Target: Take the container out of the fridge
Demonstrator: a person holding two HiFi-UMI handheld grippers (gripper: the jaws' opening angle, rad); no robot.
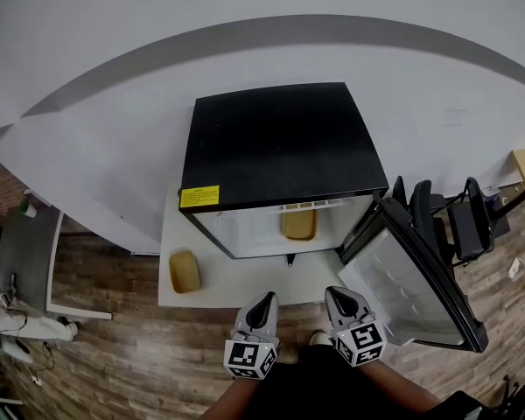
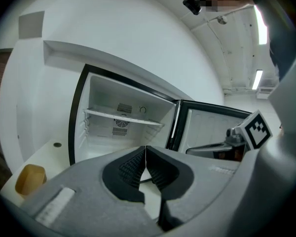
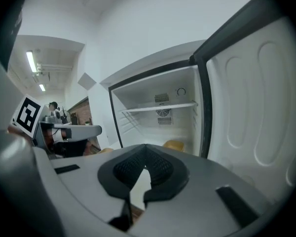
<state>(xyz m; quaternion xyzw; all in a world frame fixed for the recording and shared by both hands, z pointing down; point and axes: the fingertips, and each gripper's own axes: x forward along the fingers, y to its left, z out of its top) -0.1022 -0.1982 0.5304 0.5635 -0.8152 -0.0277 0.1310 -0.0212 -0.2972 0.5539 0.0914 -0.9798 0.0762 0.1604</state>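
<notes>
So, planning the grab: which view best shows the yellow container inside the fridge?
Head view: the yellow container shows clearly on the fridge floor. The right gripper view catches only its top behind the tongs; the left gripper view doesn't show it.

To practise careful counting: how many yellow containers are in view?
2. One yellow container sits inside the open fridge, on its floor. A second yellow container rests outside on the white platform, left of the fridge. Others may be hidden deeper inside.
</notes>
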